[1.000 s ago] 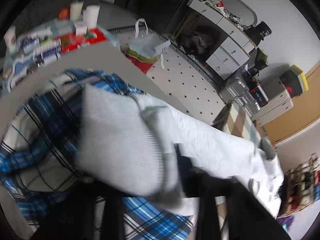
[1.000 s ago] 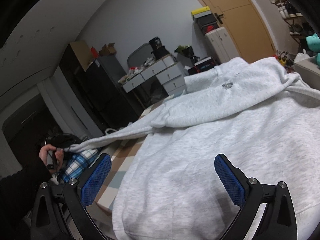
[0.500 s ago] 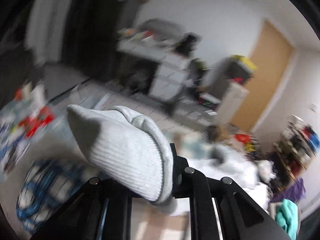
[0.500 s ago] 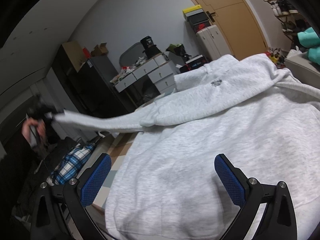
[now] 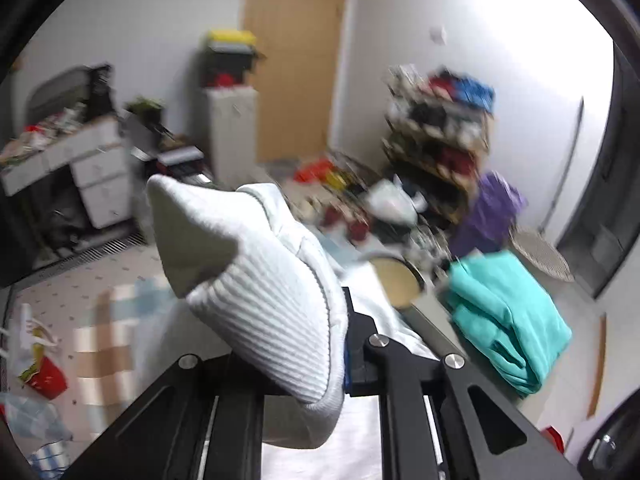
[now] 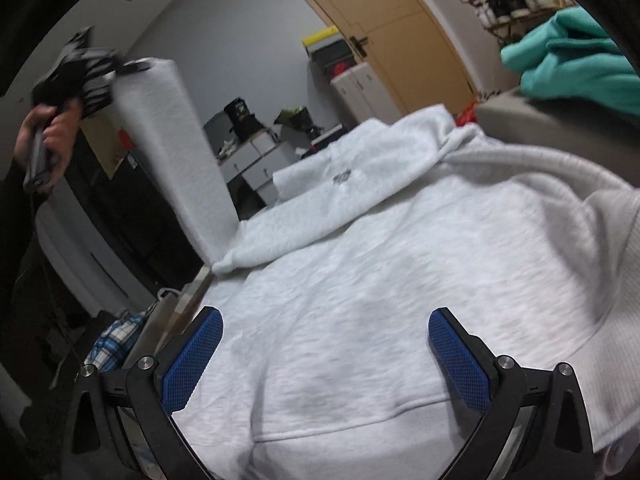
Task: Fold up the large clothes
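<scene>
White walls, a wooden door, white drawers and cluttered shelves.

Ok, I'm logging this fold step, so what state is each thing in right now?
Left gripper: shut on the sleeve cuff, raised high.
Sleeve: lifted off the surface, pulled taut.
Cuff: pinched, ribbed end poking past the jaws.
Grey hoodie: spread flat, front pocket up, unfolded.
Right gripper: open, over the hoodie's hem, holding nothing.
Teal garment: folded, lying aside.
Door: closed.
</scene>
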Motion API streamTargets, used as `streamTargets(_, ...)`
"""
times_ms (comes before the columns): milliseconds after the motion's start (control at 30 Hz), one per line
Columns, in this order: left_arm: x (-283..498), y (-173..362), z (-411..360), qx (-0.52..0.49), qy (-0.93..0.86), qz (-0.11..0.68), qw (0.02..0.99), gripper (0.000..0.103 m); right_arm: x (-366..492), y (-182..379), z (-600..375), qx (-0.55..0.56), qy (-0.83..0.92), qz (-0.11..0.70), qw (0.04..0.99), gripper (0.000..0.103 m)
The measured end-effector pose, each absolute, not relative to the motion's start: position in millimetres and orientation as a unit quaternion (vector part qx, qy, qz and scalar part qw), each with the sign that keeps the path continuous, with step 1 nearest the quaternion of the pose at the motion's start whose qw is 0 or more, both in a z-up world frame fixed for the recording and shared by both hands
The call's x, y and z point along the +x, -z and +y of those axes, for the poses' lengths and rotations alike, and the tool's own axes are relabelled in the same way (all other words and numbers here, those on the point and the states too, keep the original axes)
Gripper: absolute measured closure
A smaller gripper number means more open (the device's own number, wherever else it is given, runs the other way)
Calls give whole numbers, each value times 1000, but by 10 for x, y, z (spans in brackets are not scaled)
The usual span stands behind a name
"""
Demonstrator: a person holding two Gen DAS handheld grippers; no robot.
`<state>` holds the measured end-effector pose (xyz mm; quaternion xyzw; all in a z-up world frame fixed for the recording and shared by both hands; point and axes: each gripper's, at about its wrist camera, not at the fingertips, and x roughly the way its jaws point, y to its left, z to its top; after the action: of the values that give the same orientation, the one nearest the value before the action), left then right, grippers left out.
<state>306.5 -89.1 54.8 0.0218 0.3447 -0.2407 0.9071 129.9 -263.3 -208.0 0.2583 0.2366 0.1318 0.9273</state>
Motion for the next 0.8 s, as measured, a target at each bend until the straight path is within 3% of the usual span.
streamTargets(333, 3777, 850, -2155, 22, 254, 508, 822, 94, 1229, 2058, -2893, 284, -118, 201, 930, 0)
streamTargets(533, 3905, 1232, -2445, 23, 270, 580, 768, 92, 1223, 2057, -2934, 293, -121, 197, 928, 0)
streamTargets(600, 3882, 1180, -2453, 10, 286, 586, 758, 81, 1234, 2056, -2917, 292, -129, 202, 926, 0)
streamTargets(667, 3857, 1117, -2370, -36, 321, 593, 738, 58, 1236, 2054, -2882, 289, -137, 202, 926, 0)
streamTargets(800, 3723, 777, -2085, -77, 380, 568, 726, 38, 1239, 2047, -2851, 280, -139, 199, 929, 0)
